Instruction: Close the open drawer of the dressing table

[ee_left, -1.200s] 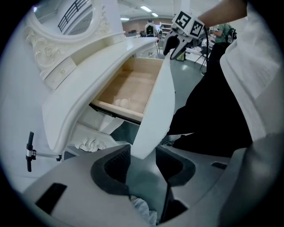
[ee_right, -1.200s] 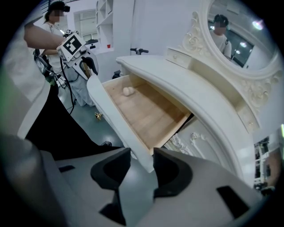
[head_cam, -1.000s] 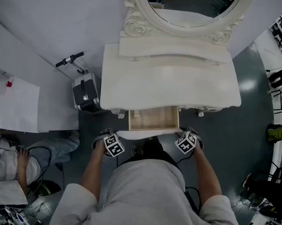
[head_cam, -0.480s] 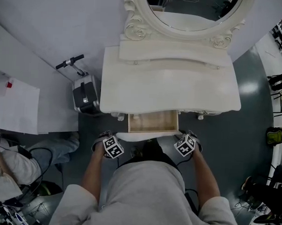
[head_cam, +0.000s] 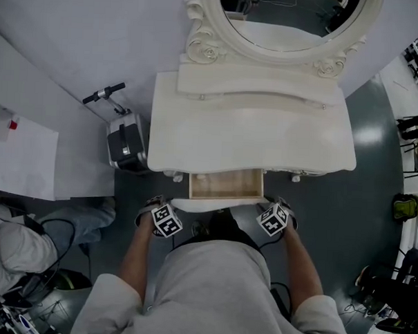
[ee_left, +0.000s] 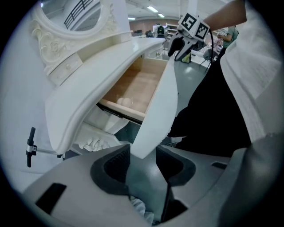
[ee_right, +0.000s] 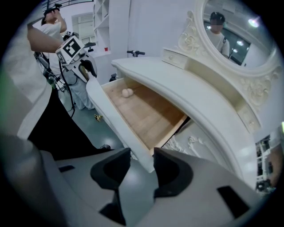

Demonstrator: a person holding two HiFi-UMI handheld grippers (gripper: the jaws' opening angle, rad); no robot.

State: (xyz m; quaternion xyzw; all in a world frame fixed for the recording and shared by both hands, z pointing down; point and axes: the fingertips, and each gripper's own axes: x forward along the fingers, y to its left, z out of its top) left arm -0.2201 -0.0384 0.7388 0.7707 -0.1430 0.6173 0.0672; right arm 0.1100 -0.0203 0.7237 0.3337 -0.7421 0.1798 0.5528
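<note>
The white dressing table has its middle drawer part way out, showing a bare wooden bottom. My left gripper is at the left end of the white drawer front. That panel's corner sits between its pads, filling the gap. At the right end my right gripper has its jaws shut on the panel's other corner. A small pale round thing lies inside the drawer. Both grippers point steeply down.
An oval mirror in a carved frame stands at the back of the table. A black case with a handle stands left of the table. A seated person and cables are at the lower left. Gear stands along the right edge.
The drawer has slid a little way into the table, with both grippers following it at its front corners. Less of the wooden bottom shows than a second ago.
</note>
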